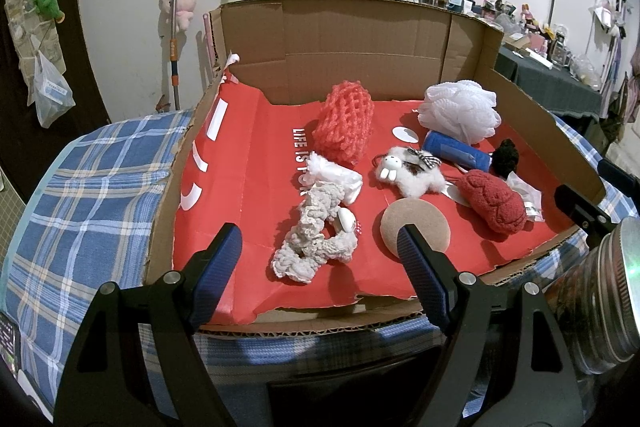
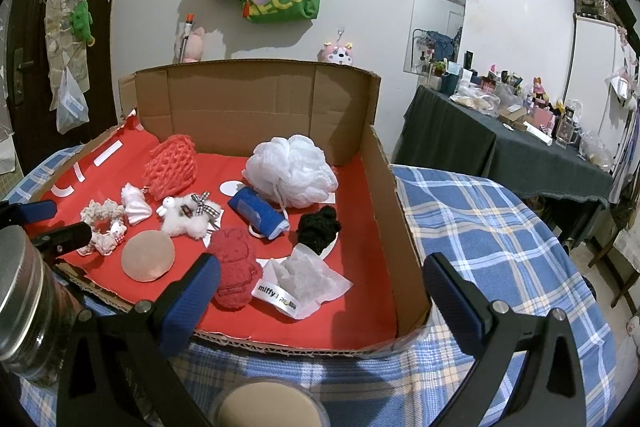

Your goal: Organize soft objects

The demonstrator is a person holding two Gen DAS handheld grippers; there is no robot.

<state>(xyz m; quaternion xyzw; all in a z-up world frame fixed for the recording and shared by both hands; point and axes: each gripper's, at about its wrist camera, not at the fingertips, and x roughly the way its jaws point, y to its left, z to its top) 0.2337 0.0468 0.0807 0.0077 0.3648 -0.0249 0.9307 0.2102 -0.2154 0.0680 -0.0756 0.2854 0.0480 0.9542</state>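
Observation:
A cardboard box (image 1: 360,39) lined with red paper holds several soft things. Among them are a cream scrunchie (image 1: 312,243), a tan round puff (image 1: 416,223), a fluffy white bunny charm (image 1: 412,173), a red knit piece (image 1: 492,205), an orange foam net (image 1: 344,123), a white bath pouf (image 1: 460,109), a blue roll (image 1: 456,149) and a black fluffy piece (image 1: 505,155). My left gripper (image 1: 320,233) hangs open over the box's near edge, in front of the scrunchie, holding nothing. My right gripper (image 2: 320,263) is open at the box's near right corner, close to the red knit piece (image 2: 236,267) and a white Miffy packet (image 2: 308,281).
The box rests on a blue plaid cloth (image 2: 480,227). A glass jar with a metal lid (image 1: 596,303) stands between the two grippers. A round tan-topped container (image 2: 264,403) sits below the right gripper. A dark, cluttered table (image 2: 500,147) stands at the right.

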